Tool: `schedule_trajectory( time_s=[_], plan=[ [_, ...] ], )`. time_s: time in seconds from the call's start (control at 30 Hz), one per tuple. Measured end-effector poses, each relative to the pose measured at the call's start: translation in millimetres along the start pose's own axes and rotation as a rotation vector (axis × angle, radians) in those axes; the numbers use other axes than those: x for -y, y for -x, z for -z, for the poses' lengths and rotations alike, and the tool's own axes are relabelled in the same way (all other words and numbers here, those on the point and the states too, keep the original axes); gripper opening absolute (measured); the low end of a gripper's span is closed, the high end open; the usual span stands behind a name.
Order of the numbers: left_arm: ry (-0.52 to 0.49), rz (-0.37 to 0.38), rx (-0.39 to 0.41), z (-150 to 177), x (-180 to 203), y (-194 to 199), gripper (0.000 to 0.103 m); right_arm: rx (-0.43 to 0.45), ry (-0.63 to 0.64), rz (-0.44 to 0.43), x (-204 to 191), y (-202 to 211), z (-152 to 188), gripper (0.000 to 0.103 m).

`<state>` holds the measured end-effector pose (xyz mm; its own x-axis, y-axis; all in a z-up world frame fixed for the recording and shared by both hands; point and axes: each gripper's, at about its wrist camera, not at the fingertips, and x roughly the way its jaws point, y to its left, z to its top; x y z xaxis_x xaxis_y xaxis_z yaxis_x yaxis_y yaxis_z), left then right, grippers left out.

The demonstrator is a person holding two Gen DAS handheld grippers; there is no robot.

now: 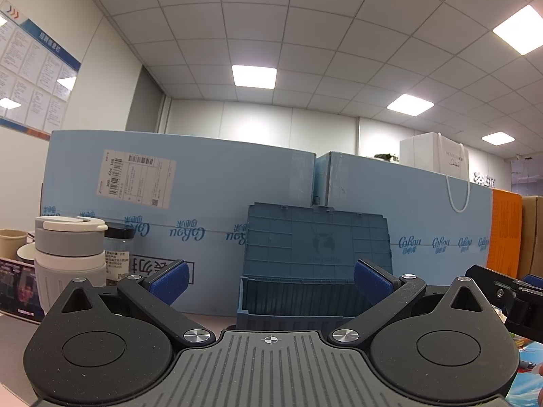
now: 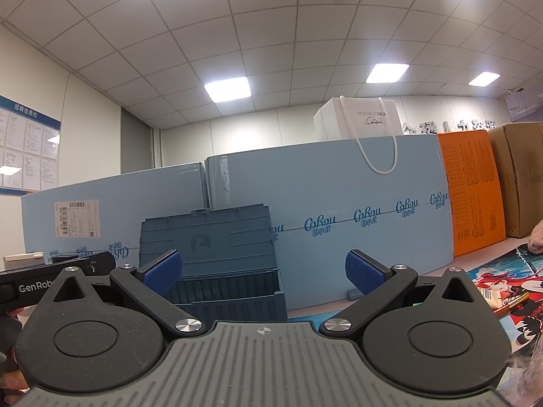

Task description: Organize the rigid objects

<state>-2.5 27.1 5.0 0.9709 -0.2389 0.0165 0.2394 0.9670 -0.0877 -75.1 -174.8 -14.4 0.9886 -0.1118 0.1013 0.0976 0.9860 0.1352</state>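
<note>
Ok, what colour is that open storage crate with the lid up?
The storage crate is dusty blue-grey, lid and body alike; it shows best in the left wrist view.

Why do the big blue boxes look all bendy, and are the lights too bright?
Left wrist view: the fisheye lens bows the light blue boxes; ceiling lights glare white. Right wrist view: the same curving of the boxes, lights blown out, everything else sharp.

Straight ahead of both spread tongs, the open dark-blue ribbed plastic crate (image 1: pixel 305 305) with its raised lid stands against the wall of pale-blue printed cartons (image 1: pixel 203 186), leaving only a table strip before it, hemmed leftward by a grey-and-white lidded cup (image 1: pixel 69 257) and a black-capped jar (image 1: pixel 117 254).
</note>
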Motion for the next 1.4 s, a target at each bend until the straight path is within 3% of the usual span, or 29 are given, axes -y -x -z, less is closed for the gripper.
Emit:
schedule_trajectory(
  time_s=[1.4],
  plan=[
    [0.006,-0.009,-0.003,0.3,-1.1,0.0,0.103,-0.013,-0.004,0.003,0.5,-1.5,2.3,0.103]
  ],
)
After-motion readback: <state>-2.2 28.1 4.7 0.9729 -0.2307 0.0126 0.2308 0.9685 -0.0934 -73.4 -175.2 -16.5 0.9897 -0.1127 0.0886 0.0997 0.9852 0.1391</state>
